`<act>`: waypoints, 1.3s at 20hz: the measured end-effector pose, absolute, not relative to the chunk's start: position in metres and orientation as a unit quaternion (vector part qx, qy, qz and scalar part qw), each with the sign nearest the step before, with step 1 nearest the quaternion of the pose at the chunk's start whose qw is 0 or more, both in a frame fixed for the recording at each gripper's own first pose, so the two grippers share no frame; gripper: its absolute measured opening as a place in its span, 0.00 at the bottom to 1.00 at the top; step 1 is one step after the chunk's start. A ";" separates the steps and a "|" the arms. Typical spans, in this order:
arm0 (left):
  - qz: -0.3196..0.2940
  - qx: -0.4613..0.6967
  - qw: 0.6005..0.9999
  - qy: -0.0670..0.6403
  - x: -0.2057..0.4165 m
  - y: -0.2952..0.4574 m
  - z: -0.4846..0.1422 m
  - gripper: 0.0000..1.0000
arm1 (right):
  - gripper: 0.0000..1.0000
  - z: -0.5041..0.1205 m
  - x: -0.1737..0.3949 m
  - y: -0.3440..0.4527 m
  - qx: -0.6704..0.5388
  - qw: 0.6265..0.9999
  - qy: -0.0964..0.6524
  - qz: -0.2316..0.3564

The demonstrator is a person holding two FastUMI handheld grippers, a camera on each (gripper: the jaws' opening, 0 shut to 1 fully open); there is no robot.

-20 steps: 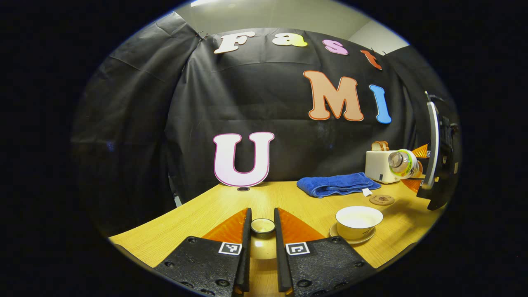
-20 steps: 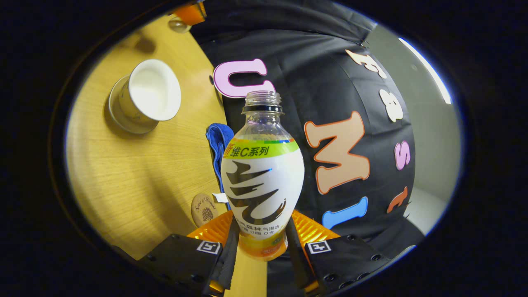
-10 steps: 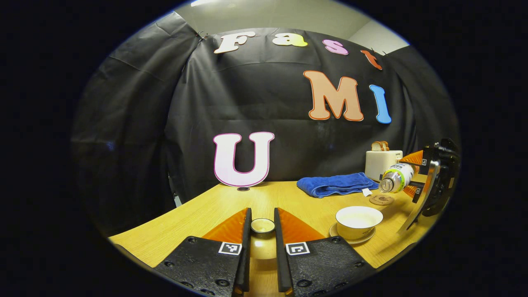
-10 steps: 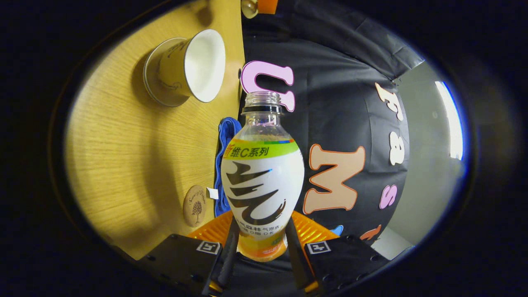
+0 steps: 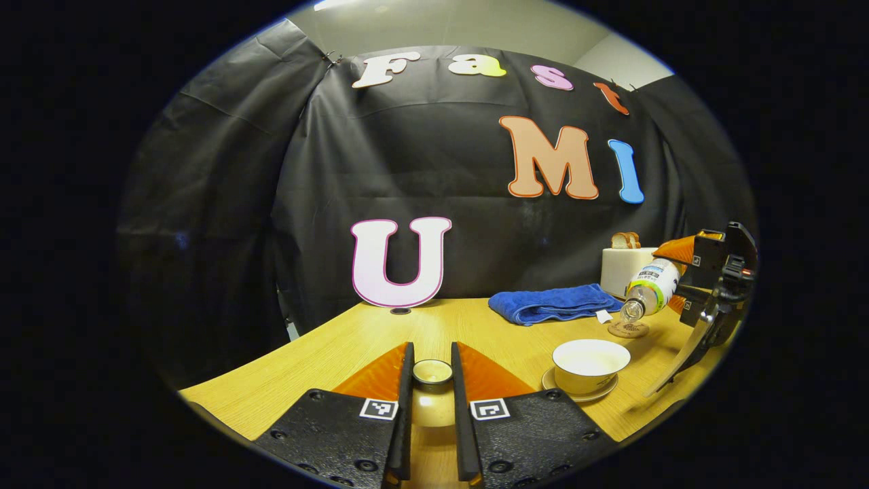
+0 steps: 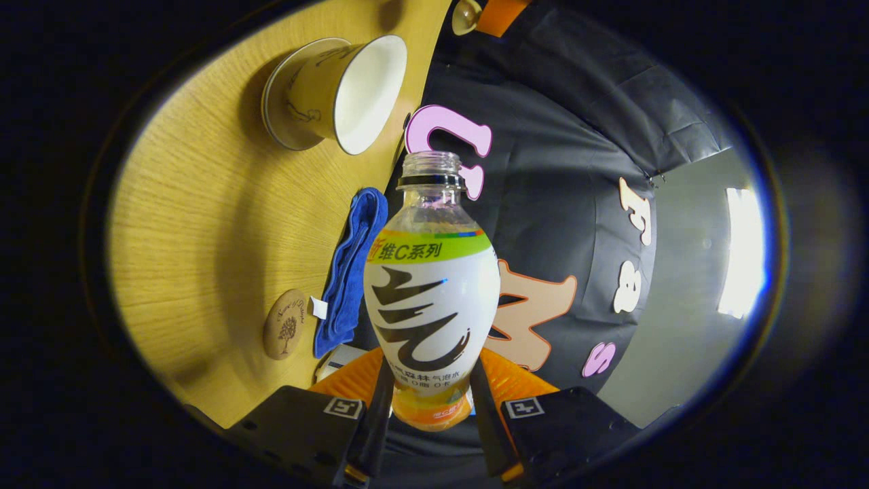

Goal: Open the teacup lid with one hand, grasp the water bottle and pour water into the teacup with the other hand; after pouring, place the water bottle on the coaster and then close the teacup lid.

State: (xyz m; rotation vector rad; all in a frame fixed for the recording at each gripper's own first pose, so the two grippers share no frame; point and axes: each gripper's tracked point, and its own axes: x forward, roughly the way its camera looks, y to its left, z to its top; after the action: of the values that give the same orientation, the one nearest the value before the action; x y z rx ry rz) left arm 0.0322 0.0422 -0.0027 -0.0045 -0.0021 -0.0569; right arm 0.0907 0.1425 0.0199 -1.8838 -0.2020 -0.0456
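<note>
My right gripper (image 6: 428,414) has its fingers pressed on either side of the lower body of the water bottle (image 6: 432,299), which has no cap on. In the left gripper view the same bottle (image 5: 648,288) is tipped with its neck pointing down and toward my left, its long axis slanting from the right gripper (image 5: 706,285) down to the mouth. The mouth hangs above the worktop (image 5: 339,353), over the wooden coaster (image 5: 628,329) as that view shows it, while the open teacup (image 5: 589,363) on its saucer (image 5: 582,392) sits lower in that view, nearer my left side. How far the mouth is from the cup rim I cannot tell. To pour, I judge the mouth has to travel on toward the cup before the bottle tips further.

My left gripper (image 5: 431,394) is closed on the teacup lid (image 5: 432,371), held by its knob just above the worktop, left of the cup.

A blue towel (image 5: 553,303) and a toaster (image 5: 621,268) lie behind the coaster.

Compared with half a second ago, the bottle is tilted more steeply, and in the right gripper view the teacup (image 6: 336,92) has swung further toward the top centre. The left gripper has not shifted.
</note>
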 end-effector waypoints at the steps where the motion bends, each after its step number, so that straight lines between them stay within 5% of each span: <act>1: -0.028 -0.002 1.000 -0.001 0.031 0.042 -0.003 0.24 | 0.61 0.021 0.090 0.144 -0.811 0.577 -0.091 -0.019; 19: -0.029 -0.002 1.000 0.000 0.031 0.043 -0.003 0.24 | 0.61 0.049 0.084 0.170 -0.863 0.468 -0.186 -0.043; 24: -0.029 -0.002 1.000 0.000 0.030 0.043 -0.002 0.24 | 0.61 0.046 0.087 0.172 -0.859 0.476 -0.186 -0.037; 26: -0.028 -0.002 1.000 0.000 0.030 0.042 -0.003 0.24 | 0.61 0.032 0.091 0.164 -0.837 0.525 -0.152 -0.015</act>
State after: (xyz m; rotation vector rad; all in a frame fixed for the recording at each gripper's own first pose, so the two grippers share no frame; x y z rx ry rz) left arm 0.0305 0.0421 -0.0026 -0.0040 0.0002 -0.0567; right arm 0.0914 0.1641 0.0318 -2.0033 -0.3644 -0.0363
